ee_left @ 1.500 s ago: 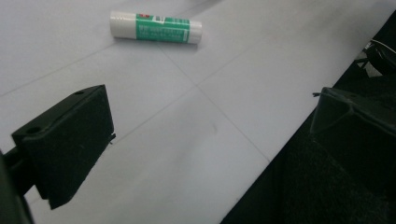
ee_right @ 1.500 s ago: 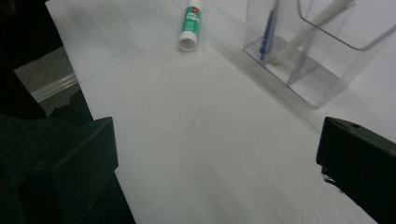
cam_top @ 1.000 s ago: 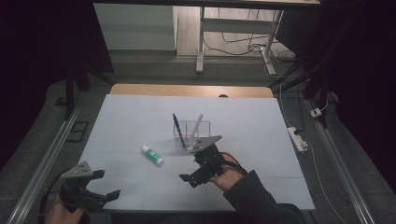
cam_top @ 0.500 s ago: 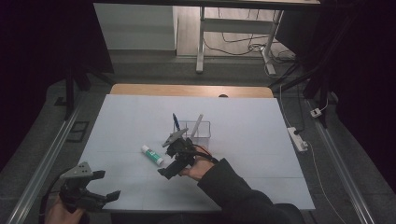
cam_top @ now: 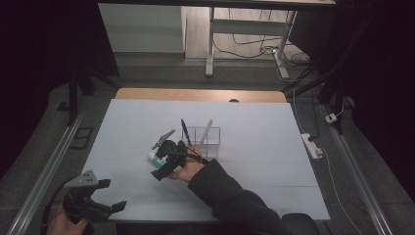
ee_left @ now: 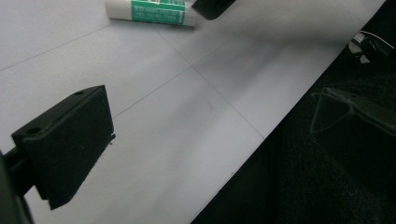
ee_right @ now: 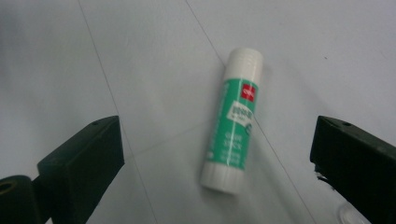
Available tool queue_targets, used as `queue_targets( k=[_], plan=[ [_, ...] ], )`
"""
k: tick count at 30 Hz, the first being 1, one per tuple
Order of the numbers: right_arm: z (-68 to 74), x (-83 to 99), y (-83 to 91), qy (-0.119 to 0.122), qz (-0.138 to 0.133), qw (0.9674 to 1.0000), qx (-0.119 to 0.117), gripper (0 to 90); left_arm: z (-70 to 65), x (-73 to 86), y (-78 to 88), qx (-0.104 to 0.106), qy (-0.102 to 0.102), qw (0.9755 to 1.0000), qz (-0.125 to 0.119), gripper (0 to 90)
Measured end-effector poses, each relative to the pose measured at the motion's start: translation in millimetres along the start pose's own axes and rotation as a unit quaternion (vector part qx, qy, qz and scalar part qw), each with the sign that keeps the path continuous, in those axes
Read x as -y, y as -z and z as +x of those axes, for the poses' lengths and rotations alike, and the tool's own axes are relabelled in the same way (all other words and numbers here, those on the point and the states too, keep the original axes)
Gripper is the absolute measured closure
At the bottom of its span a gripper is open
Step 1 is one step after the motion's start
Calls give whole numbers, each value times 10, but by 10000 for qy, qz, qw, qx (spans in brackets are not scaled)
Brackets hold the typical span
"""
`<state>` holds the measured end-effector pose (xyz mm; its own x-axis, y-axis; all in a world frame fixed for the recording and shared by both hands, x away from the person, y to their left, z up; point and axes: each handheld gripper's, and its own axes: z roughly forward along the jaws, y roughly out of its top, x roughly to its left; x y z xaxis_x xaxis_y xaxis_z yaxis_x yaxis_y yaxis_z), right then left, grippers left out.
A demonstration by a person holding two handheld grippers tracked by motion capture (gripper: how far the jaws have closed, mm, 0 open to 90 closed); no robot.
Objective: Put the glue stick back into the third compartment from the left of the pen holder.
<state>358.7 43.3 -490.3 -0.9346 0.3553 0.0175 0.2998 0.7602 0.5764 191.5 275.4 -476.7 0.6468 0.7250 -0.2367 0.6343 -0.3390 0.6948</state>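
Reaching is the step in hand: the right gripper [cam_top: 164, 166] hovers with jaws spread wide either side of the glue stick [ee_right: 232, 120], which lies flat on the bench [cam_top: 274, 161] between them untouched, so next it probably must lower and close.

The glue stick [ee_right: 232, 121] is coloured white, with a green label and a small red mark. The table [cam_top: 254, 147] is covered in pale grey-blue. The pen [cam_top: 184, 129] is coloured dark blue.
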Motion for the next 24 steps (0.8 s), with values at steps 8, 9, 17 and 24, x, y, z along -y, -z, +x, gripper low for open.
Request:
queue_targets(
  k=[8,9,17,24],
  plan=[
    [17,-153,-171,12,64,9999,159,134,-10,-1,-9,-4,-21,10000,58,0],
    [13,-171,-194,-27,89,9998,152,152,-13,-1,-11,-13,-22,10000,67,0],
    [-27,-275,-374,-92,270,9991,310,384,-17,-3,-18,-13,-70,9999,105,0],
    [-58,-305,-483,-199,566,9969,509,545,-26,-7,-27,-21,-113,9998,152,0]
  ],
)
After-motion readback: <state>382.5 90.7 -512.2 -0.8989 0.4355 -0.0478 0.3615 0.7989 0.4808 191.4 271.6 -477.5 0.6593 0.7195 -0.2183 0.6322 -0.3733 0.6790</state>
